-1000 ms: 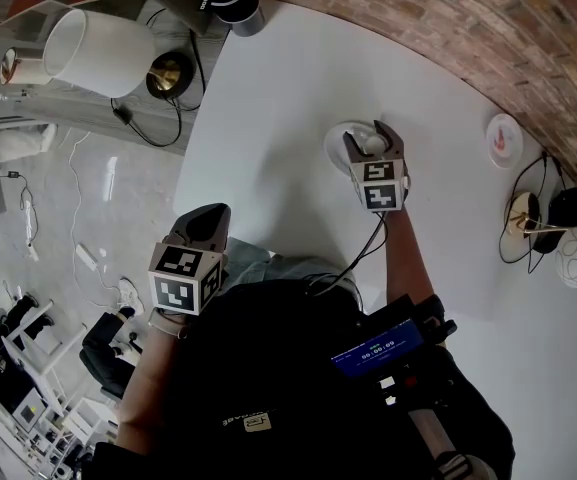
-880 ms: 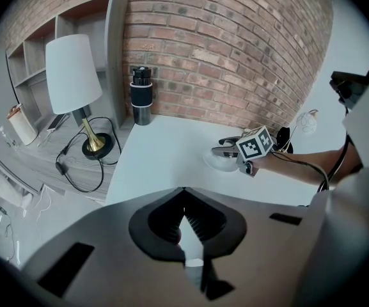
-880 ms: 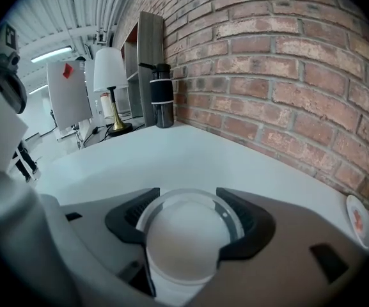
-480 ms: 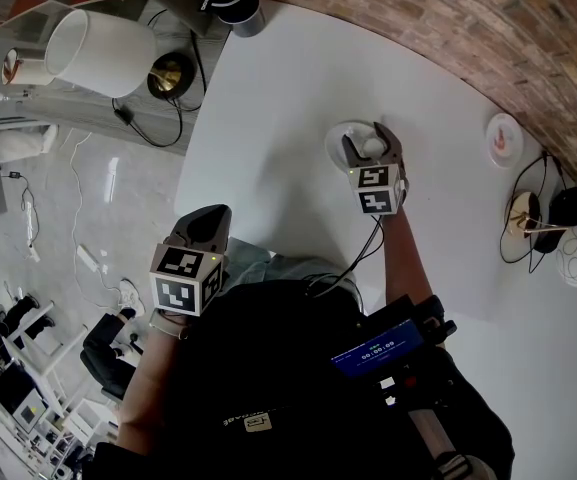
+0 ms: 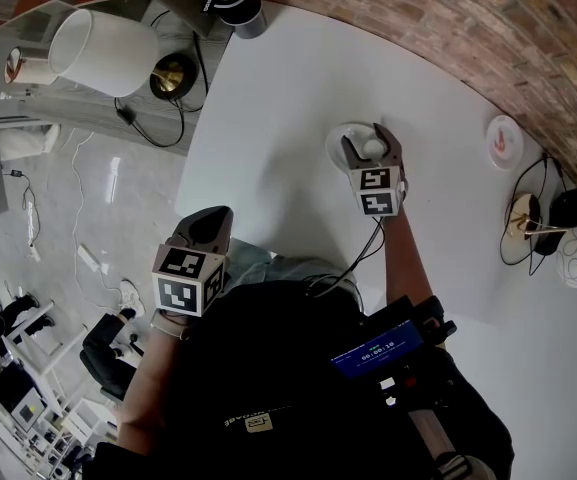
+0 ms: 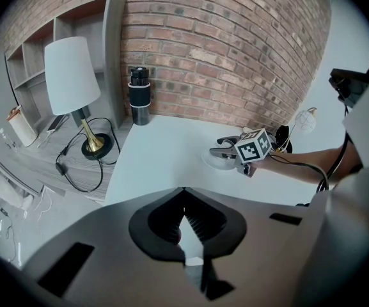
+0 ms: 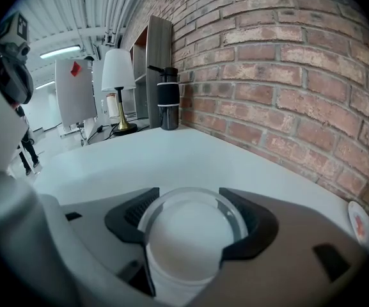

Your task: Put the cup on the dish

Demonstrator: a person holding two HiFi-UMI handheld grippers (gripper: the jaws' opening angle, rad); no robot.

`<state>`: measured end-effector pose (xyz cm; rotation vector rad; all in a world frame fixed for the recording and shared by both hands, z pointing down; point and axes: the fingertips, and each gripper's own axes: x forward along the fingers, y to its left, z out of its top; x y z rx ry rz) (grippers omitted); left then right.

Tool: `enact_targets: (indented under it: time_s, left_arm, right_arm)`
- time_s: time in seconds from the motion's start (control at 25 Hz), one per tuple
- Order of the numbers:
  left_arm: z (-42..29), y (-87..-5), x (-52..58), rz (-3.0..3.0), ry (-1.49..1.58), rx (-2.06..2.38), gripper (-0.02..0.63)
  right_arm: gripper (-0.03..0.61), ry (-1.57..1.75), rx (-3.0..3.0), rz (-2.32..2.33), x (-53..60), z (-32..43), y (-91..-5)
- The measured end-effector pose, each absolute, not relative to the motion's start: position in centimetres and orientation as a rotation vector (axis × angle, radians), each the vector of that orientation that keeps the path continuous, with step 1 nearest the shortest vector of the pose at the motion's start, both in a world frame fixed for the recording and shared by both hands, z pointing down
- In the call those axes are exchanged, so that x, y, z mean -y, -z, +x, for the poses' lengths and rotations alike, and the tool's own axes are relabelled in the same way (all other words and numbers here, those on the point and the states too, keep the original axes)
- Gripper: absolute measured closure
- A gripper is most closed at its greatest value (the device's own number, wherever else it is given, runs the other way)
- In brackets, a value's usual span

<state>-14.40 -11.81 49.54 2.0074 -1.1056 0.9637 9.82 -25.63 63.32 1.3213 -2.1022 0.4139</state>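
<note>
Little is changed over the last second: the right tool is kept closed on the cup, held at the dish, at one o'clock on the bench. Judged so, only setting down and release remain. The left tool is kept shut and empty at seven o'clock.

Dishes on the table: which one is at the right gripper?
The plain white dish mid-table, under the cup between the fingers of the right gripper. The other dish, with a reddish mark, lies apart beside the brick wall.
</note>
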Motion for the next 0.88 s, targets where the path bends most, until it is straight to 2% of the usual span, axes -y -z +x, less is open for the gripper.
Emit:
enact_targets:
  time_s: [0.88]
  left_arm:
    - [-14.0,-49.0,11.5,2.020,-0.947,1.114,0.609]
  right_arm:
    - [0.304,-0.445,2.169,1.365,25.1,10.9,-60.9]
